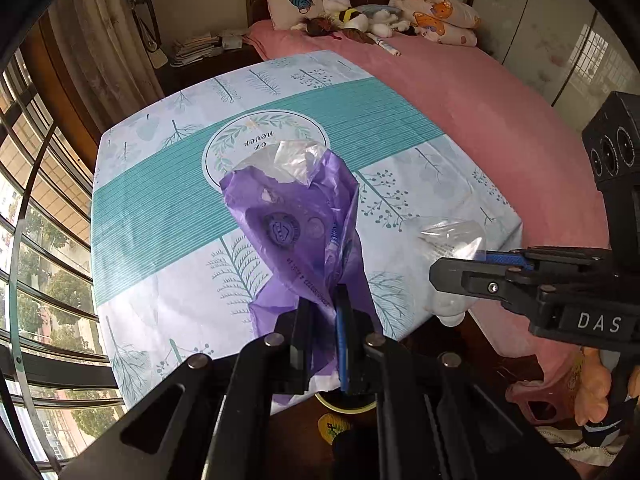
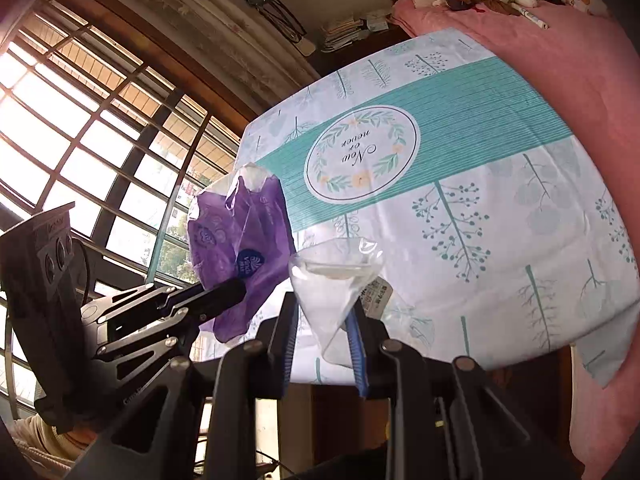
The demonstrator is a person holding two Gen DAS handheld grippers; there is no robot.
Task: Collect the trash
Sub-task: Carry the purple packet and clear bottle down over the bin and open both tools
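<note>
Two pieces of trash are already picked up, one in each gripper. The left gripper (image 1: 324, 320) has its jaws closed tight on the lower part of a purple bag (image 1: 296, 216), which stands up in the centre of the left wrist view; a bit of clear film (image 1: 288, 160) sticks out of its top. The right gripper (image 2: 324, 332) has its jaws closed on a clear bag (image 2: 332, 284), pinched at its narrow lower end, with the wider part opening above in the middle of the right wrist view. A small printed label (image 2: 376, 294) hangs at its right side.

Both bags are lifted and do not touch the surface (image 1: 160, 208), which is covered with a cloth of teal band and leaf print. In both views I see no more trash lying on this cloth. Behind it, in the upper right of the left wrist view, is the pink bed (image 1: 480, 120) with a pillow (image 1: 292, 2) and soft toys (image 1: 360, 18); these do not look like trash.

I judge that the picking step is done. What is left is to bring both bags to a bin. At the bottom centre of the left wrist view, under the purple bag, a round yellow-green rim (image 1: 344, 406) shows, but I cannot tell if it is a bin.
</note>
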